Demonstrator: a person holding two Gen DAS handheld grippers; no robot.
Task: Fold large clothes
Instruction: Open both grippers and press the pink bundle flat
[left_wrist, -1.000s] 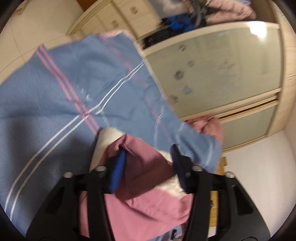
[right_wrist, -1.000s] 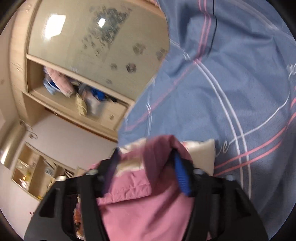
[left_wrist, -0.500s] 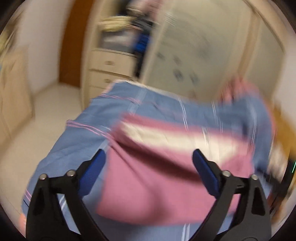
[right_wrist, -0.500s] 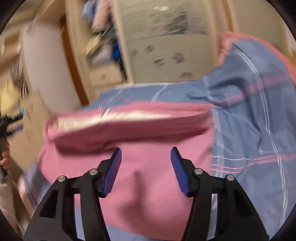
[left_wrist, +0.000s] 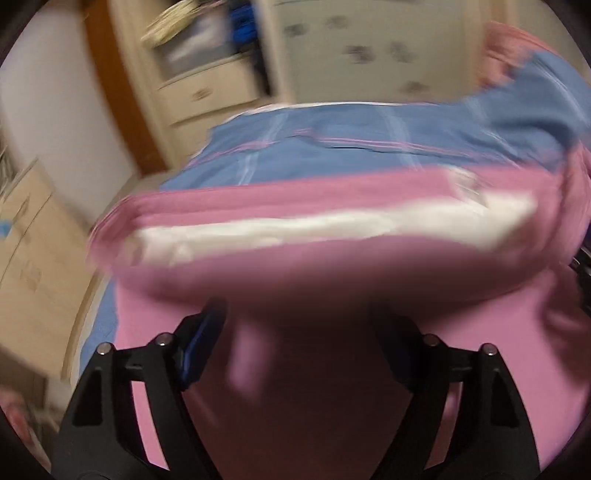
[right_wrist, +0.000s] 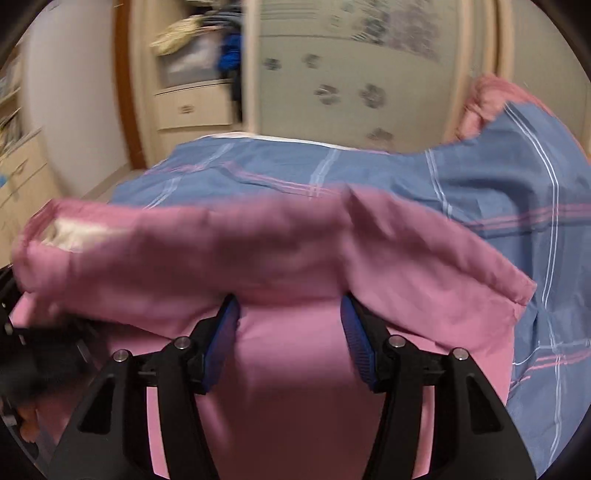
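Our left gripper (left_wrist: 299, 328) has its blue pads spread wide with nothing pinched between them; a thick fold of the pink garment (left_wrist: 332, 266) bulges just above and in front of the tips, and its shadow hides the right pad. Our right gripper (right_wrist: 290, 328) is also parted, its blue fingers (right_wrist: 221, 339) apart over smooth pink cloth, with the folded-over layer's edge lying right at the tips. We grip nothing with either tool.

The pink garment (right_wrist: 258, 258) lies on the blue striped bedspread (right_wrist: 480, 192), spread across its near part, with a top layer doubled back over the lower one. A pale fleecy lining (left_wrist: 332, 225) shows along the fold in the left view, and a small patch of it at the garment's left end in the right view. Beyond the bedspread stands a wardrobe (right_wrist: 332, 85), and a pink bundle (right_wrist: 487, 96) sits at the bedspread's far right corner.

We judge the garment soft, bulky and limp: padded enough to spring back from a crease, but light. It will sag if held at one point, so we would take it by two well-separated spots on the doubled edge, near the outer corners, pinching both layers. The smooth shell may slide on the bedspread, which helps dragging but may loosen a fold.
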